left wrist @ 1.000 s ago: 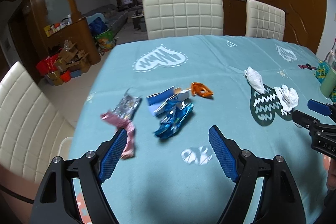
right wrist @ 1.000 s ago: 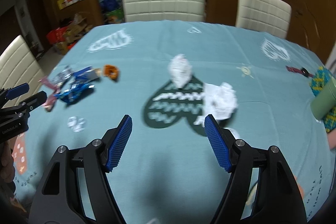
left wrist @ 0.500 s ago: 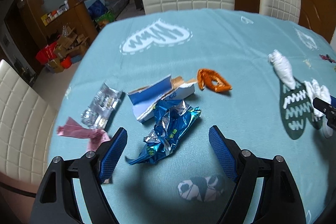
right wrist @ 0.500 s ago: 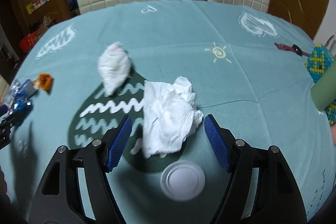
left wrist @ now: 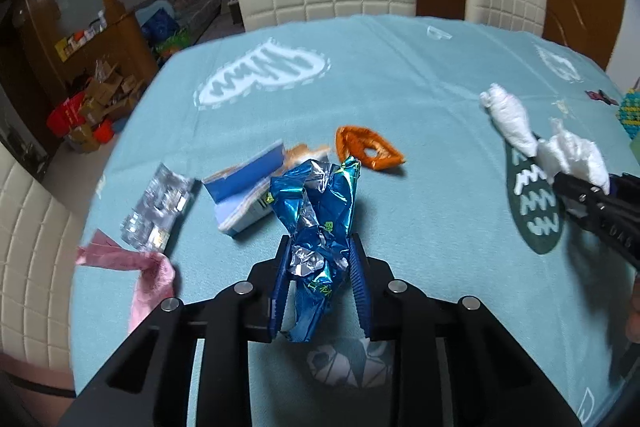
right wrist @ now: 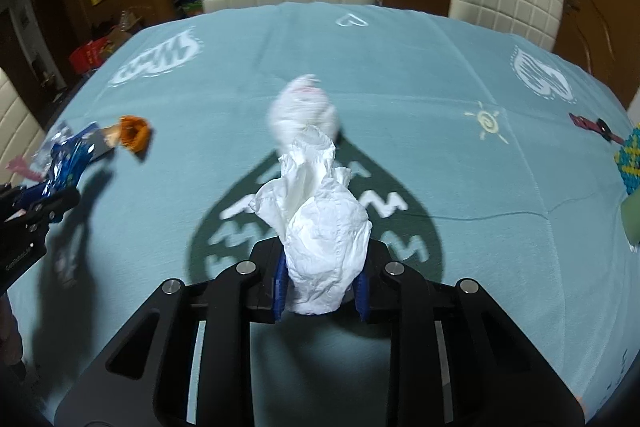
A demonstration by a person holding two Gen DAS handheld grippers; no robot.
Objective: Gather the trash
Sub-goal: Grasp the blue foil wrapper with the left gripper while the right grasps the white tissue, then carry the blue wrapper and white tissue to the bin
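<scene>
Blue foil wrapper (left wrist: pixel 320 227) and white tissue (right wrist: pixel 324 235) sit pinched in closing, downward-tilted left and right jaws.

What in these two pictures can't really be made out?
- Second white tissue ball, right wrist view: blurred, and partly behind the crumpled tissue between the right hand-held gripper's closing jaws.
- Green object, right wrist view: cut off by the picture's edge.
- Print on the blue foil wrapper between the left hand-held gripper's closing jaws, left wrist view: too small and crumpled to read.
- Blue box: partly covered by that wrapper.
</scene>
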